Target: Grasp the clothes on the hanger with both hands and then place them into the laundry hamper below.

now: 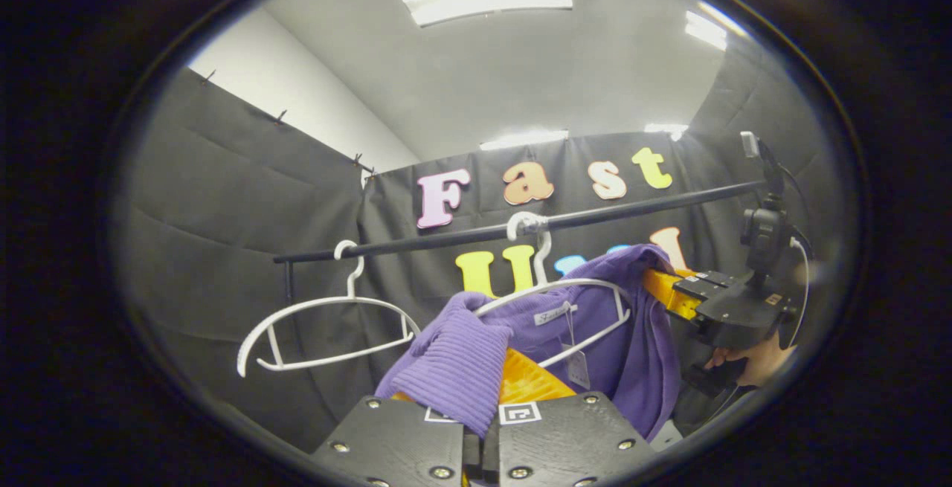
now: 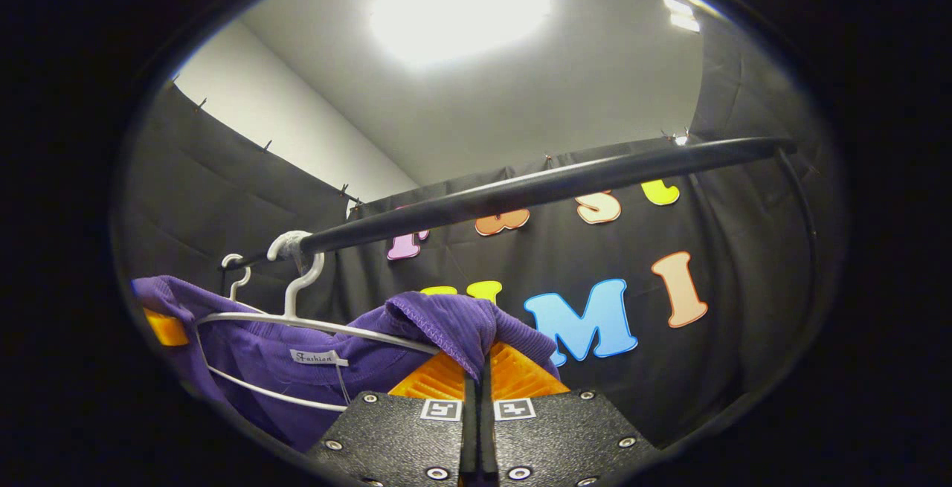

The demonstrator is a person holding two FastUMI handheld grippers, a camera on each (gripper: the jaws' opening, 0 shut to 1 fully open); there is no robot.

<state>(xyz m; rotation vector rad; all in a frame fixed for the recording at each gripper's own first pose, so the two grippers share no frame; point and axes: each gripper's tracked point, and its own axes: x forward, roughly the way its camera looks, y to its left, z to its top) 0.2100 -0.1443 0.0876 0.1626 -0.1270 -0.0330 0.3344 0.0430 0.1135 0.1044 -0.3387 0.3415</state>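
Observation:
A purple garment (image 1: 595, 338) hangs on a white hanger (image 1: 554, 290) from the black rail (image 1: 632, 208). In the left gripper view, my left gripper (image 1: 487, 390) is shut on a ribbed purple fold (image 1: 454, 364) at one shoulder. My right gripper (image 1: 660, 288), held by a hand (image 1: 755, 364), bites into the other shoulder. In the right gripper view, my right gripper (image 2: 480, 368) is shut on a purple hem (image 2: 446, 327), which drapes over its fingertips. The hanger (image 2: 312, 323) and garment (image 2: 253, 357) stretch off to the left, where the left gripper (image 2: 165, 328) meets the cloth.
An empty white hanger (image 1: 327, 327) hangs on the rail to the left of the garment. The black rail (image 2: 535, 186) crosses just above my right gripper. Black cloth walls close the booth behind and on both sides.

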